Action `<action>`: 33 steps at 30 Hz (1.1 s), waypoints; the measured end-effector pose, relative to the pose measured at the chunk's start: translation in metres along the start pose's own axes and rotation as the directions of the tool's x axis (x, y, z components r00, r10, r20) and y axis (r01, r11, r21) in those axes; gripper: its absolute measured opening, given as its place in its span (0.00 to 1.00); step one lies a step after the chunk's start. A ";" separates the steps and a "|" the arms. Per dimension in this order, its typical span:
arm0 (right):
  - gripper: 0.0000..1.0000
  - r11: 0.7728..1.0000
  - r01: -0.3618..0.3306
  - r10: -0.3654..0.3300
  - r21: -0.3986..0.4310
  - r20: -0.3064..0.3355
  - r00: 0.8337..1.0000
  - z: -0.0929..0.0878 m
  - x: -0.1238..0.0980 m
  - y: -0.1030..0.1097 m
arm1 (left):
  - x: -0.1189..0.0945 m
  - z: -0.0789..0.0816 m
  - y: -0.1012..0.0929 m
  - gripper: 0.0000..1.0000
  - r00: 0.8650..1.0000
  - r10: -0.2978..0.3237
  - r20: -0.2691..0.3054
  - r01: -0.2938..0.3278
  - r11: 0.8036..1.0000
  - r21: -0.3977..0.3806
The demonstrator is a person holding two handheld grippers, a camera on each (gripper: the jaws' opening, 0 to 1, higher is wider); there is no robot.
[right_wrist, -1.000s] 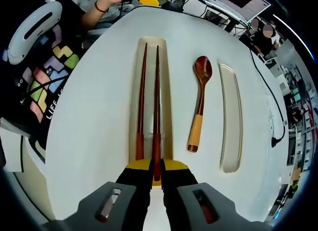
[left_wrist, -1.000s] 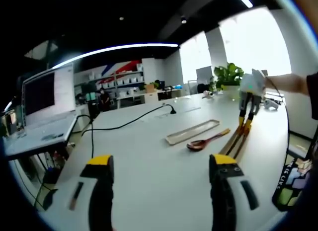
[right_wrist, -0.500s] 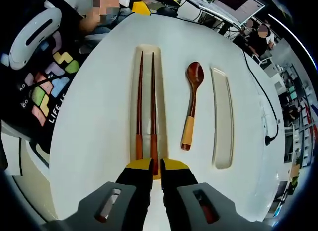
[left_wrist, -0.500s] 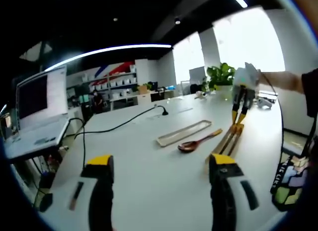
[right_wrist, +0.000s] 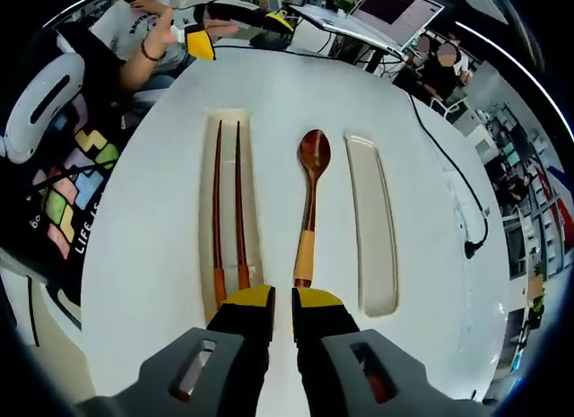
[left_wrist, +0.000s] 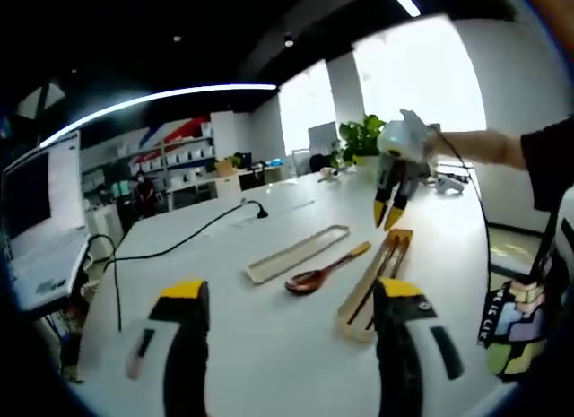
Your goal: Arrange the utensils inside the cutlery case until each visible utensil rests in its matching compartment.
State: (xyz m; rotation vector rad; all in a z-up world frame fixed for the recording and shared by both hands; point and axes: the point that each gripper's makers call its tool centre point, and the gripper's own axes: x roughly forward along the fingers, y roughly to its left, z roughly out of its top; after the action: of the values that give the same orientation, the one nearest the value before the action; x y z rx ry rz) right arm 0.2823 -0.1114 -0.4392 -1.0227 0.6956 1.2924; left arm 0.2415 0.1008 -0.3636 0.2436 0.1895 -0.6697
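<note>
The chopsticks [right_wrist: 227,215] lie side by side in a long tray [right_wrist: 229,134] on the white desk [right_wrist: 152,256]. Their thick ends are partly hidden behind the right gripper [right_wrist: 273,302], whose yellow-tipped fingers [right_wrist: 249,300] are close together with only a thin gap and hold nothing. Just beside that tray, on the side away from the dark shirt [right_wrist: 63,197], the wooden spoon [right_wrist: 308,202] lies on the bare desk, not in any tray. Beyond the spoon is a second long tray [right_wrist: 372,220] with nothing in it.

The shirt has coloured blocks and white letters that seem to read "LIFE IS", but the rest is cut off.

In the left gripper view, the left gripper [left_wrist: 287,300] has its fingers [left_wrist: 184,296] spread wide apart with nothing between them. The chopstick tray [left_wrist: 372,282] is partly hidden behind one finger. The spoon [left_wrist: 325,268] and the other tray [left_wrist: 296,254] are blurry. The right gripper [left_wrist: 392,215] hangs above the far end of the chopstick tray. The shirt's letters [left_wrist: 491,305] here are too blurry to read.
</note>
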 end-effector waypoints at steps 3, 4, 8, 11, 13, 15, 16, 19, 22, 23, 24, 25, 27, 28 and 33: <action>0.09 1.000 0.013 -0.014 0.009 0.046 0.999 0.006 0.003 -0.007 | 0.016 -0.004 -0.004 0.74 0.990 -0.087 -0.115 0.097 0.991 0.092; 0.09 1.000 0.017 -0.017 0.013 0.059 0.998 0.008 0.004 -0.008 | 0.022 -0.007 -0.002 0.74 0.984 -0.094 -0.154 0.111 0.988 0.111; 0.11 0.999 0.021 -0.025 0.044 0.094 0.995 0.011 0.010 -0.013 | 0.049 -0.016 0.006 0.69 0.959 -0.110 -0.261 0.159 0.972 0.173; 0.12 0.998 0.019 -0.024 0.052 0.099 0.995 0.010 0.012 -0.014 | 0.065 -0.021 0.003 0.68 0.946 -0.125 -0.300 0.182 0.969 0.169; 0.12 0.998 0.018 -0.024 0.059 0.097 0.995 0.008 0.012 -0.014 | 0.074 -0.028 0.004 0.68 0.931 -0.142 -0.337 0.189 0.976 0.111; 0.12 0.998 0.017 -0.023 0.063 0.093 0.995 0.005 0.013 -0.015 | 0.083 -0.031 0.005 0.72 0.921 -0.174 -0.350 0.188 0.982 0.004; 0.12 0.998 0.020 -0.026 0.066 0.091 0.996 0.003 0.014 -0.015 | 0.086 -0.033 0.002 0.69 0.910 -0.209 -0.359 0.214 0.976 -0.027; 0.12 0.997 0.012 -0.020 0.079 0.092 0.996 0.000 0.018 -0.016 | 0.093 -0.037 0.003 0.62 0.891 -0.255 -0.376 0.224 0.966 -0.126; 0.12 0.995 -0.021 0.009 0.101 0.111 0.994 0.002 0.023 -0.013 | 0.099 -0.042 0.004 0.56 0.866 -0.308 -0.393 0.241 0.947 -0.212; 0.13 0.995 -0.021 0.010 0.098 0.111 0.994 0.002 0.024 -0.013 | 0.101 -0.044 0.003 0.54 0.858 -0.330 -0.393 0.245 0.936 -0.252; 0.13 0.995 -0.022 0.011 0.096 0.112 0.994 0.002 0.025 -0.013 | 0.103 -0.045 0.002 0.53 0.848 -0.358 -0.391 0.257 0.923 -0.286; 0.13 0.995 -0.028 0.016 0.100 0.114 0.993 0.002 0.026 -0.013 | 0.106 -0.044 0.004 0.51 0.850 -0.364 -0.381 0.270 0.922 -0.277; 0.13 0.994 -0.034 0.021 0.104 0.120 0.993 0.002 0.028 -0.012 | 0.108 -0.048 0.003 0.51 0.837 -0.375 -0.398 0.266 0.915 -0.304; 0.13 0.994 -0.035 0.023 0.104 0.120 0.993 0.002 0.029 -0.012 | 0.109 -0.049 0.003 0.51 0.835 -0.378 -0.399 0.263 0.912 -0.314; 0.13 0.993 -0.045 0.031 0.109 0.125 0.992 0.002 0.034 -0.013 | 0.111 -0.056 -0.004 0.50 0.805 -0.440 -0.399 0.246 0.859 -0.450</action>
State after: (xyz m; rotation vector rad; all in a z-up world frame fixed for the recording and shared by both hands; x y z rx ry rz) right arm 0.3009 -0.0943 -0.4655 -0.8357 0.6870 1.3231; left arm 0.3188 0.0477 -0.4453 -0.0054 0.8692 -0.9172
